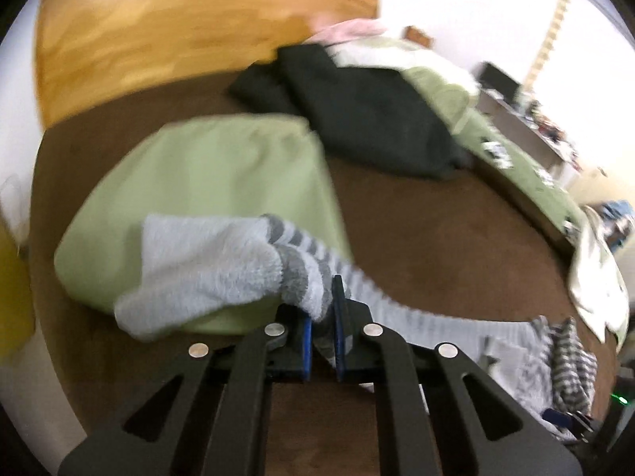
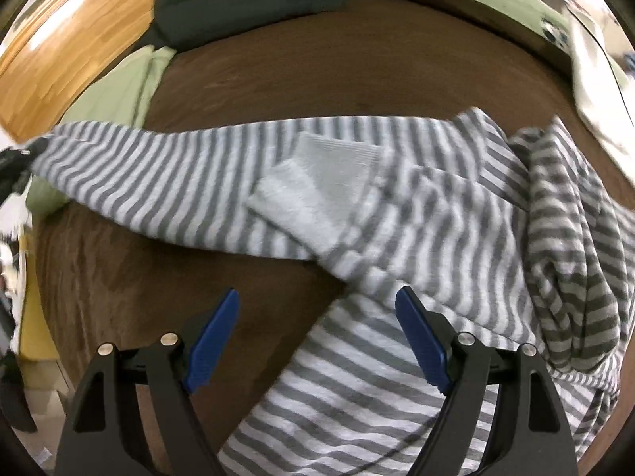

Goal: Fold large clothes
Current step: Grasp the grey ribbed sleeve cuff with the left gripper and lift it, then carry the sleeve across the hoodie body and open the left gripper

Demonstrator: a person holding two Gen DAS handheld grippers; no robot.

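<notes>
Meanwhile, left gripper (image 1: 323,317) pinches cuff of striped top (image 2: 357,214), sleeve lifted over brown table (image 2: 119,277). Right gripper (image 2: 317,341) hovers w/ jaws wide, nothing between.

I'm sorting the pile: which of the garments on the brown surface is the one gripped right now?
The grey-and-white striped garment: the left gripper is shut on its fuzzy pale cuff. The folded green garment and black garment lie untouched; the right gripper is open.

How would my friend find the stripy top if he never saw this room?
Look at the big brown surface. The striped garment sprawls across its near side, beside folded green and black clothes. It alone has grey-and-white stripes, one sleeve end pinched in the left gripper.
</notes>
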